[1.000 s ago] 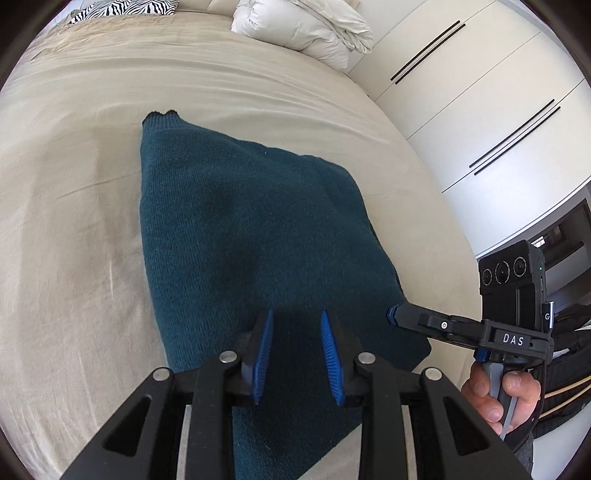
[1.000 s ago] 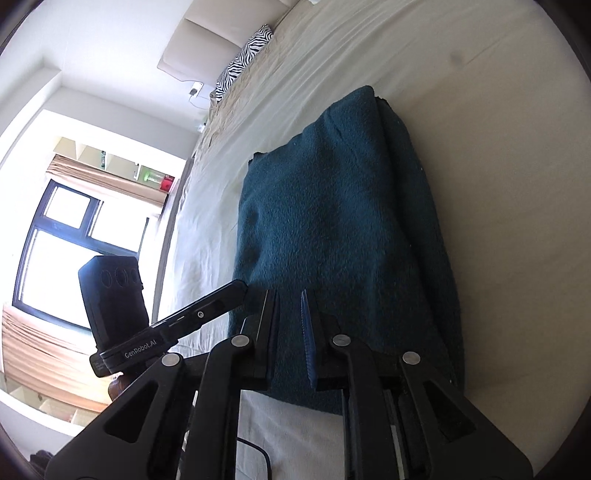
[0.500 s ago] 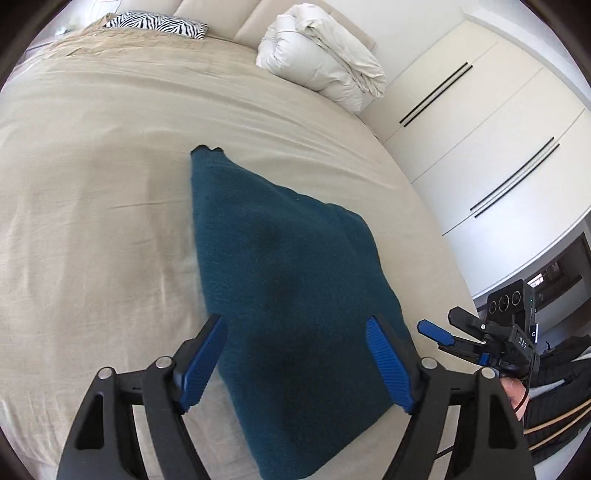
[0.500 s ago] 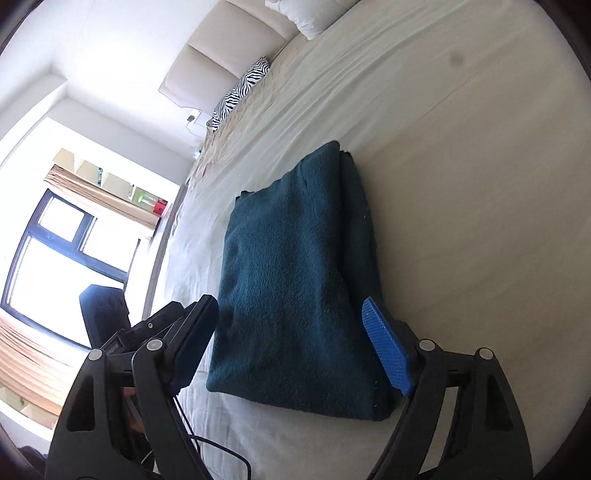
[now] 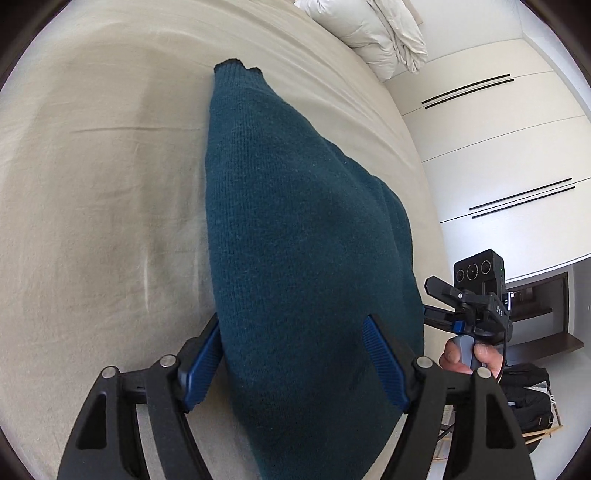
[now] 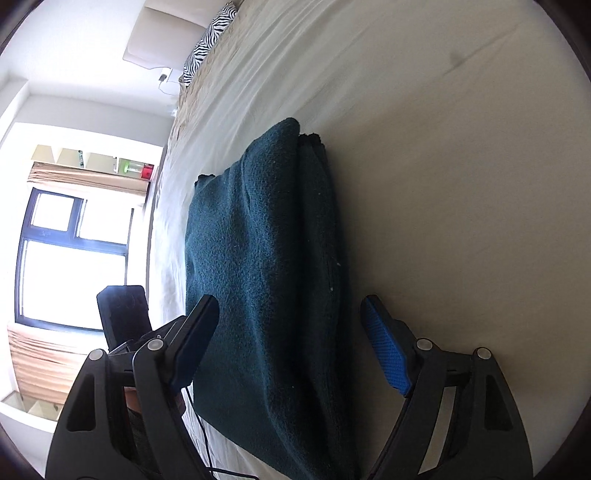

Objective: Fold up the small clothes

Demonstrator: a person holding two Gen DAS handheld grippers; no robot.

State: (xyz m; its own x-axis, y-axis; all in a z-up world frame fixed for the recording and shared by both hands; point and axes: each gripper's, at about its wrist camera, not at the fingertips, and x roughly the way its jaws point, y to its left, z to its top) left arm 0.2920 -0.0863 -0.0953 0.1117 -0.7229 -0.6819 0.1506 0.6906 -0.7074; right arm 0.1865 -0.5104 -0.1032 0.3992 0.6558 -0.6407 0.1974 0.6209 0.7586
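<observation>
The left gripper [image 5: 291,354] is standing wide open, its two blue pads [image 5: 382,360] spread to either side of the near end of the dark teal sweater [image 5: 295,236]. The left-hand pad is sitting right against the knit edge; whether it is actually pressing I cannot tell. Nothing is being pinched. The right gripper [image 6: 291,343] is gaping just as wide, straddling the sweater's [image 6: 266,266] near end from the other side, with one blue pad [image 6: 384,347] hanging over the bare bed sheet [image 6: 461,184] beside the folded edge.

The sweater is lying folded on the beige bed sheet [image 5: 92,203] (stacked layers are showing along one side in the right wrist view). Its near end is running out under the gripper arms and off the bottom of both views, so that edge is hidden. Seen from the left wrist, the right gripper [image 5: 439,295] is poking in at the sweater's right edge, a hand [image 5: 469,356] wrapping its handle, its tips partly behind the cloth.

The sweater's long axis is running away from both grippers, its narrow far end pointing toward the white duvet [image 5: 373,33] and the zebra pillow [image 6: 207,44] at the head of the bed. White wardrobe doors [image 5: 498,147] are standing off to the right, a bright window [image 6: 70,262] off to the left.
</observation>
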